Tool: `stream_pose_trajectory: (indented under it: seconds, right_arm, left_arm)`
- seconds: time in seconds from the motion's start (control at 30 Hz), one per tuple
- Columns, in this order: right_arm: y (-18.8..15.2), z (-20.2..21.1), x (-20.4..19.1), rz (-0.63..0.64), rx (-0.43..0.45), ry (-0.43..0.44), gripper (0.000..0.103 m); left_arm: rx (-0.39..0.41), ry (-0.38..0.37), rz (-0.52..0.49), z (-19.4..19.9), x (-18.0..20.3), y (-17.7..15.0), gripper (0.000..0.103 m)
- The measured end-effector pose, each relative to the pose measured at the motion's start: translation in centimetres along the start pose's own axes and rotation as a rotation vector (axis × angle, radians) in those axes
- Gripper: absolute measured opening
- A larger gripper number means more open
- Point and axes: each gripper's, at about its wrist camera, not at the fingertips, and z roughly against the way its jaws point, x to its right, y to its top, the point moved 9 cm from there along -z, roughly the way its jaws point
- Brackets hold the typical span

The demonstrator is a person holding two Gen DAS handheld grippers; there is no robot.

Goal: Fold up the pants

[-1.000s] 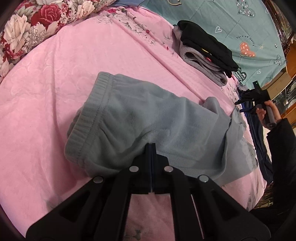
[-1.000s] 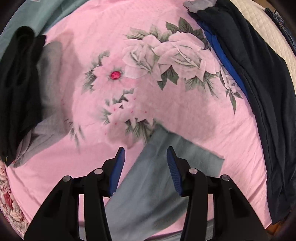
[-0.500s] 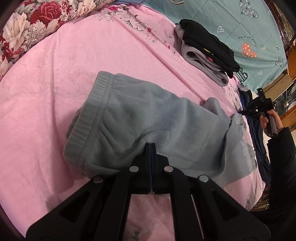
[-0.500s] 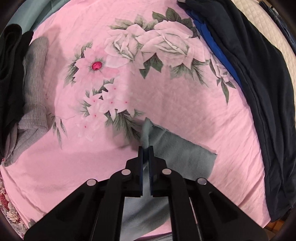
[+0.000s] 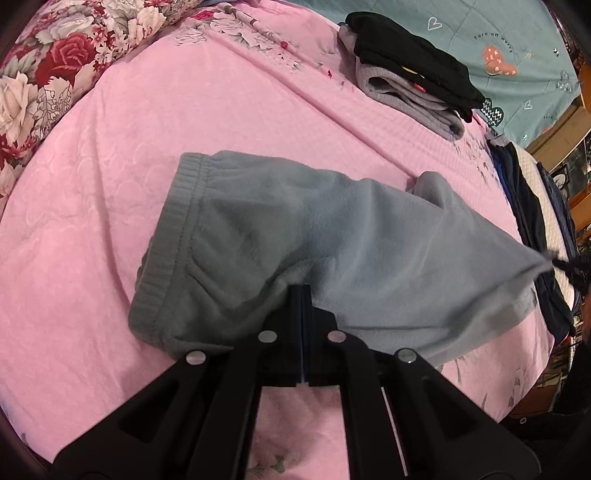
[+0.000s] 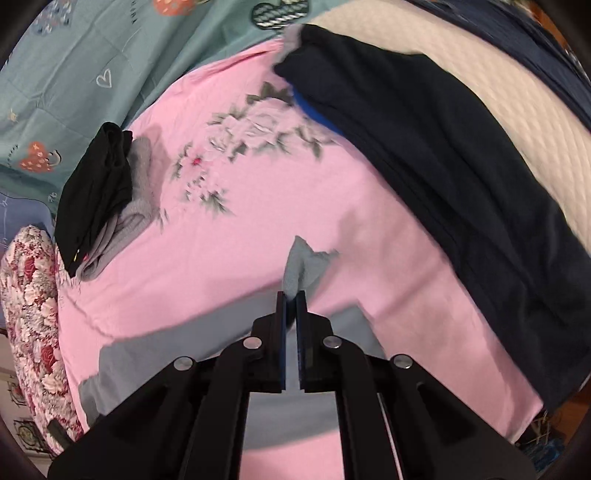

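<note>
Left gripper (image 5: pixel 302 295): clenched on the near edge of the grey pants (image 5: pixel 332 236), just right of the waistband, fleece bunched against the blue pads. Right gripper (image 6: pixel 291 295): clamped on a pants cuff (image 6: pixel 303 264), a tuft of grey cloth sticking up past the fingertips; jaws just closed on it, cloth between them. From the left wrist view, barely seen at the right edge as a dark blur where the fabric comes to a stretched point.

Pants spread across the pink bedspread (image 5: pixel 184 110) between the two grips: ribbed waistband (image 5: pixel 166 236) at the left, lying flat and curved, body of the garment running rightward, one fold humped near the far edge, the leg end lifted off the bed and drawn taut toward the right gripper. In the right wrist view, grey cloth running back beneath the fingers and out to the left, resting on the bedspread there.

Farther out: folded stack (image 5: pixel 410 81) of black over grey clothes, well apart from the pants, near the teal sheet (image 5: pixel 509 33) with hearts. Navy garment (image 6: pixel 461 192) along the bed's right edge, partly on a cream quilted cover (image 6: pixel 498 85), with a strip of bright blue showing beneath it. Floral pillow (image 5: pixel 48 70) at the far left corner.
</note>
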Motion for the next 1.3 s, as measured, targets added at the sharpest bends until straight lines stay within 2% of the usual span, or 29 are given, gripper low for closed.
stream_pose_trajectory:
  seconds: [0.13,0.27,0.37,0.4,0.47,0.73,0.77,0.8,0.83,0.97,1.03,1.07,1.17,1.23,1.27,1.3]
  right_arm:
    - [-6.3,-1.7,5.6,-0.083,-0.058,0.040,0.003]
    - [-9.3,-4.0,7.6,-0.131,-0.076,0.079,0.003]
    - [-9.0,-4.3,7.6,-0.130,-0.055,0.136,0.006]
    - [-8.8,-4.2,7.6,-0.134,-0.056,0.152,0.015]
    - [-8.4,-3.8,7.8,-0.160,-0.046,0.186,0.026]
    - [-7.8,-3.4,8.7,-0.175,-0.053,0.211,0.026]
    - [-7.6,-3.6,8.9,-0.181,-0.046,0.211,0.026]
    - [-7.3,-3.8,9.0,-0.180,-0.033,0.203,0.009]
    - [-7.3,-4.0,9.5,-0.178,-0.026,0.171,0.001]
    - [-7.6,-4.0,10.6,-0.188,-0.022,0.142,0.001]
    - [-7.7,-3.8,10.3,-0.131,-0.023,0.086,0.002]
    - [-7.7,-3.3,10.1,-0.081,-0.019,0.020,0.008]
    - [-7.2,-0.5,7.5,0.149,0.088,-0.139,0.011]
    - [-8.0,1.3,3.4,0.353,0.145,-0.141,0.029]
    - [-9.1,2.0,0.4,0.484,0.162,-0.108,0.045]
    - [-10.5,2.4,-2.2,0.596,0.163,-0.069,0.050]
  left_arm:
    - [0.001,0.044,0.003,0.0,0.2,0.0,0.003]
    - [0.008,0.096,-0.014,0.1,0.5,-0.1,0.003]
    - [0.015,0.103,-0.007,0.1,0.4,-0.1,0.003]
    - [0.018,0.102,0.001,0.2,0.3,-0.1,0.003]
    - [0.021,0.098,0.012,0.2,0.2,-0.1,0.003]
    - [0.012,0.044,0.035,0.1,-0.1,0.0,0.003]
    - [0.009,0.029,0.051,0.1,-0.3,0.0,0.003]
    - [0.015,0.026,0.071,0.2,-0.8,0.0,0.003]
    - [0.023,0.035,0.081,0.4,-1.2,0.0,0.003]
    - [0.026,0.035,0.072,0.8,-1.7,-0.3,0.003]
    - [0.019,0.051,0.056,0.8,-1.5,-0.2,0.003]
    - [0.013,0.060,0.049,0.8,-1.4,-0.1,0.003]
    - [-0.008,0.077,0.018,0.6,-1.2,0.3,0.003]
    - [-0.021,0.075,0.015,0.4,-1.1,0.5,0.003]
    - [-0.026,0.073,0.019,0.4,-1.1,0.5,0.003]
    - [-0.030,0.071,0.024,0.4,-1.2,0.6,0.003]
